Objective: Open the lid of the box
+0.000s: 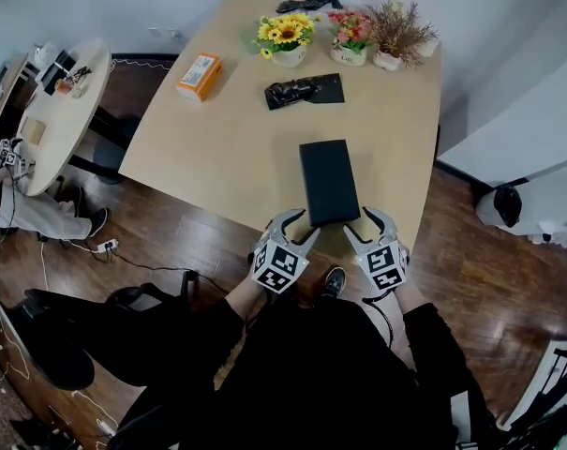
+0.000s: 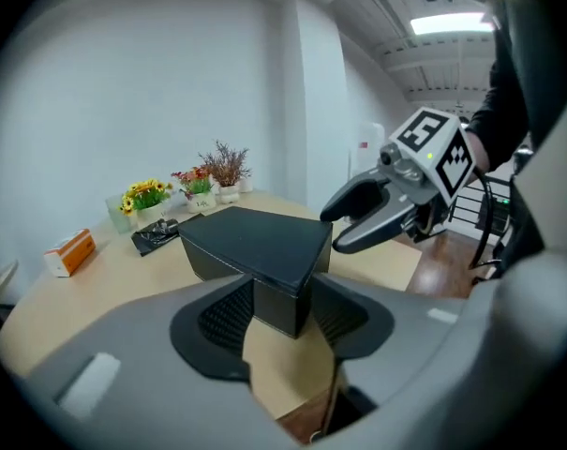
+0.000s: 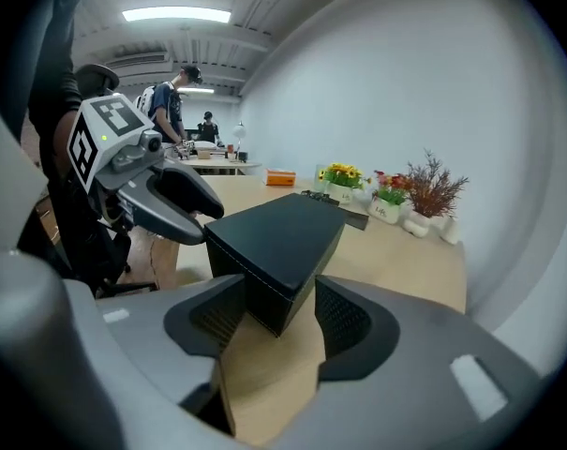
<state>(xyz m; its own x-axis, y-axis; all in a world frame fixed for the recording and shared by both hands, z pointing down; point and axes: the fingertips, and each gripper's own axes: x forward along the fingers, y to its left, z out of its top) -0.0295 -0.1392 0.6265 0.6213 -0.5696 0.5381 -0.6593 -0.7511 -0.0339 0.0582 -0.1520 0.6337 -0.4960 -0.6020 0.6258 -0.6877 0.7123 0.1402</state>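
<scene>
The left gripper (image 1: 305,225) is released: its jaws stand apart around the near left corner of the black box (image 1: 329,181), and its own view shows that corner wedged into the gap close to both pads, with no clear clamp on it. The right gripper (image 1: 358,223) is likewise unclenched, its jaws spread wide on either side of the near right corner of the box, with slim gaps showing beside the pads. The two grippers face each other across the box's near end, each angled inward.

The box lies flat with its lid closed, near the near edge of the light wooden table (image 1: 227,148), its long side running from near to far. Farther along the table lies a black packet (image 1: 306,90), and to the left of that an orange carton (image 1: 200,75). At the far end stand three small pots in a row: yellow sunflowers (image 1: 285,37), pink flowers (image 1: 350,36) and a brown dried plant (image 1: 395,31) at the right. Off to the left, well apart, is a round table (image 1: 63,111) on the dark wood floor (image 1: 489,261).
</scene>
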